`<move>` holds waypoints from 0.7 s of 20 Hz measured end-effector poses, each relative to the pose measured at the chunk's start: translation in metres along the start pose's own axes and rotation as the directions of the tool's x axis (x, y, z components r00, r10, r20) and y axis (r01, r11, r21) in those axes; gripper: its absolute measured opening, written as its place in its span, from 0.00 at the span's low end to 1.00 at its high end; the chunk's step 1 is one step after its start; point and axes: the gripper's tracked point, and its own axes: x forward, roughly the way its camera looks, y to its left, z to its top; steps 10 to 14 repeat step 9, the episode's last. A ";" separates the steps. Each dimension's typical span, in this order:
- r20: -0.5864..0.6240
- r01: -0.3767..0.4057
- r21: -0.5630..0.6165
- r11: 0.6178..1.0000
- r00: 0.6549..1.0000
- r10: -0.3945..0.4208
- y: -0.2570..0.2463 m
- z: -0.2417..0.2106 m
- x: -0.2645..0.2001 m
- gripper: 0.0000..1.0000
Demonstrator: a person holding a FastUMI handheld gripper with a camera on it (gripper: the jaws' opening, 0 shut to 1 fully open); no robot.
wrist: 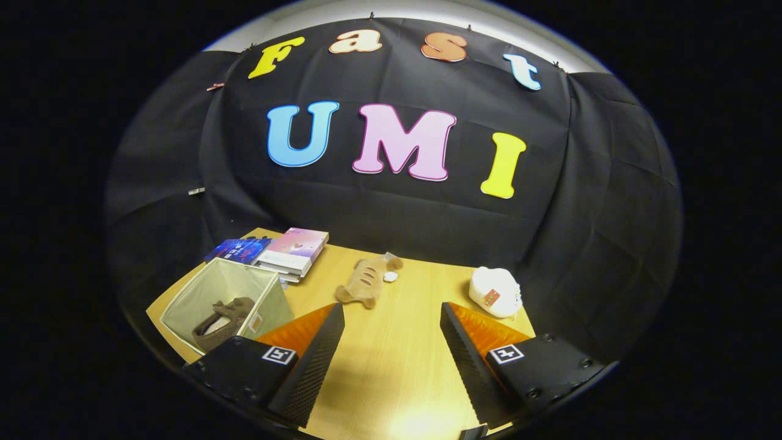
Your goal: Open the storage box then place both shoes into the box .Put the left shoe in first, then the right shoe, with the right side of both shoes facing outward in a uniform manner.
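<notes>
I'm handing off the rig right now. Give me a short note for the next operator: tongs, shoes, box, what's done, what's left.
Tongs: open, holding nothing, above bare table.
Storage box: open, beside the left finger, in front of the books.
Brown shoe: already inside the box.
Second brown shoe: lying on the table just beyond the fingers, apart from the box.
White plush item: beyond the right finger, not part of the job.
Done: box opened, one shoe in.
Left: pick up the second shoe and place it in the box, facing the same way.

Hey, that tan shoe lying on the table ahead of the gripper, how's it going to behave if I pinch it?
The tan shoe looks plush, so it will probably squash and flop rather than stay stiff. It likely weighs little. Lying flat on the table, it shouldn't roll. The gripper is open, with nothing between its fingers.
</notes>
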 end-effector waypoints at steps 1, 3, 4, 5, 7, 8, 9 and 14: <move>0.015 0.011 -0.003 1.000 1.000 -0.011 -0.004 0.001 -0.006 0.98; 0.029 0.023 0.002 1.000 0.999 -0.023 -0.008 0.001 -0.014 0.98; 0.026 0.025 0.010 1.000 0.999 -0.026 -0.008 0.000 -0.015 0.98; 0.025 0.029 0.018 0.999 0.999 -0.030 -0.010 -0.001 -0.015 0.98; 0.019 0.035 0.037 0.999 0.999 -0.036 -0.012 -0.003 -0.015 0.98; 0.016 0.037 0.044 0.998 0.999 -0.038 -0.012 -0.004 -0.015 0.98; 0.016 0.038 0.048 0.998 0.999 -0.038 -0.012 -0.004 -0.013 0.98; 0.016 0.038 0.048 0.998 0.999 -0.038 -0.012 -0.004 -0.013 0.98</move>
